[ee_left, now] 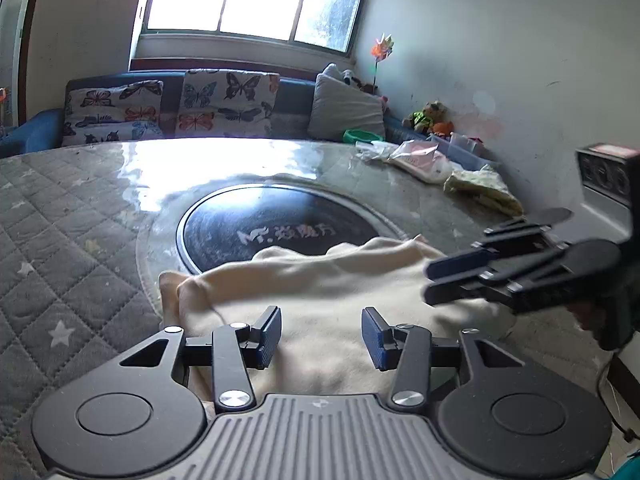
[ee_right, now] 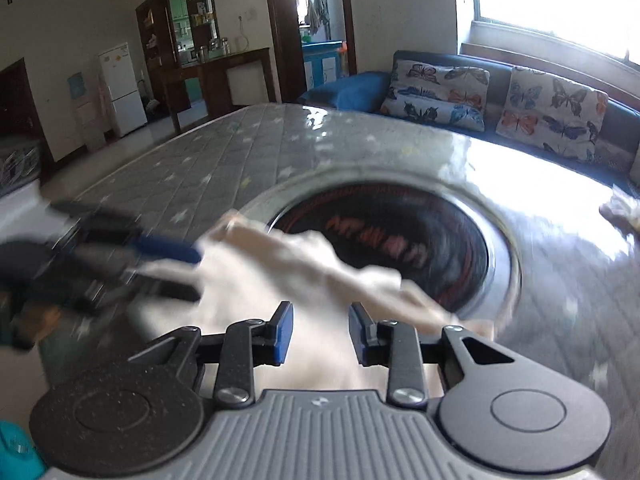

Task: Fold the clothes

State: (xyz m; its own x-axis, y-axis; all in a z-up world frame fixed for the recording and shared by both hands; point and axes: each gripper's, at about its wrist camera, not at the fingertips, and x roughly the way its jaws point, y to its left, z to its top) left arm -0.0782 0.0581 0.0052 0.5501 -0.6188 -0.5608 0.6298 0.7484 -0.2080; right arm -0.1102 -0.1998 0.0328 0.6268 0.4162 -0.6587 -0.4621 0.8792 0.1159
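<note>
A cream garment [ee_left: 320, 292] lies bunched on the table over the near rim of a round black hotplate [ee_left: 276, 224]. My left gripper [ee_left: 321, 336] is open just above the cloth, holding nothing. My right gripper [ee_left: 430, 282] shows at the right of the left wrist view, fingers slightly apart over the garment's right edge. In the right wrist view the right gripper [ee_right: 320, 332] is open above the blurred garment [ee_right: 280, 280], and the left gripper [ee_right: 196, 272] is at its left edge.
The table has a grey quilted star-pattern cover [ee_left: 60, 240] under glossy plastic. Plastic bags and a folded yellow cloth [ee_left: 484, 188] lie at the far right by the wall. A sofa with butterfly cushions [ee_left: 228, 100] stands behind the table.
</note>
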